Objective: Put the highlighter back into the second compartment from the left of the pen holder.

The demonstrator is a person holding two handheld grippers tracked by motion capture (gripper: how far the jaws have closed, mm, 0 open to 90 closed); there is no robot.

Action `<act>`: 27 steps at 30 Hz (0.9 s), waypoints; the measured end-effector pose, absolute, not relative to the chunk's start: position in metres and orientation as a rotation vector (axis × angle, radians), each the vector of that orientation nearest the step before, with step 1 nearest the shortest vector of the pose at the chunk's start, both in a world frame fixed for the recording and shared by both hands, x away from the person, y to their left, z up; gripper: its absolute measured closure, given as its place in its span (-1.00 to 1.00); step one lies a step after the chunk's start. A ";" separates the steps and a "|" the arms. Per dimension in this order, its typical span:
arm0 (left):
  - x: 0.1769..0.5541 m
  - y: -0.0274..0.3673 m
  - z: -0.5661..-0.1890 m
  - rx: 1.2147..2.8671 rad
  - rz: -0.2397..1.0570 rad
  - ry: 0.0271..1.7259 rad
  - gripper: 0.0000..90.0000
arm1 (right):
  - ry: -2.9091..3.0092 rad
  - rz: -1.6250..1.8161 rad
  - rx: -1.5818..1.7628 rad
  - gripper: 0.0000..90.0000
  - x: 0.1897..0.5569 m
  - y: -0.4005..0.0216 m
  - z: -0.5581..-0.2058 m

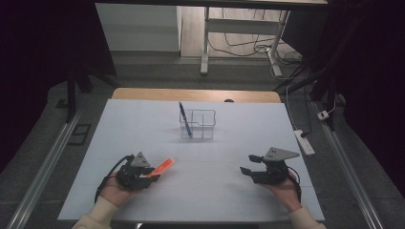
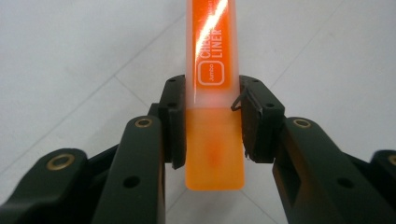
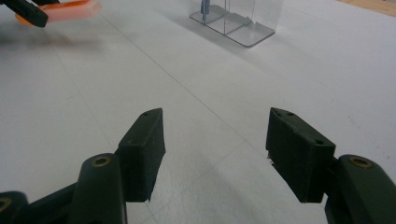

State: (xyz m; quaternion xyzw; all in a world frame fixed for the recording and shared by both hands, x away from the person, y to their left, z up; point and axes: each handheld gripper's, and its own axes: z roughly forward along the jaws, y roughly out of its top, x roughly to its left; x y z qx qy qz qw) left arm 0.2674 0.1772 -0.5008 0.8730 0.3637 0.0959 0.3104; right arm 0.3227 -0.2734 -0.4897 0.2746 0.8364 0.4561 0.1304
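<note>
Black pads of the left gripper [image 2: 212,126] clamped an orange highlighter [image 2: 214,93] at its middle, low and left in the high view. Gripped across so short a span, the marker could swivel or slip if swung fast toward the clear organizer [image 1: 197,124], upper centre, where a blue pen [image 1: 185,119] leaned. Its thin walls might tip if nudged. Right gripper [image 3: 215,154] sat slack and empty, lower right. White table [image 1: 239,143] between them looked bare.
</note>
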 end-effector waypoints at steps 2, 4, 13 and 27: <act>0.268 0.179 -0.499 2.290 0.256 0.945 0.44 | 2.429 1.327 0.797 -0.19 0.323 -0.273 -0.490; 0.269 0.180 -0.497 2.278 0.261 0.932 0.44 | 2.430 1.322 0.796 -0.19 0.323 -0.273 -0.490; 0.277 0.179 -0.490 2.238 0.274 0.883 0.44 | 2.430 1.321 0.798 -0.19 0.324 -0.273 -0.490; 0.284 0.161 -0.483 2.258 0.292 0.775 0.44 | 2.442 1.308 0.778 -0.19 0.325 -0.267 -0.490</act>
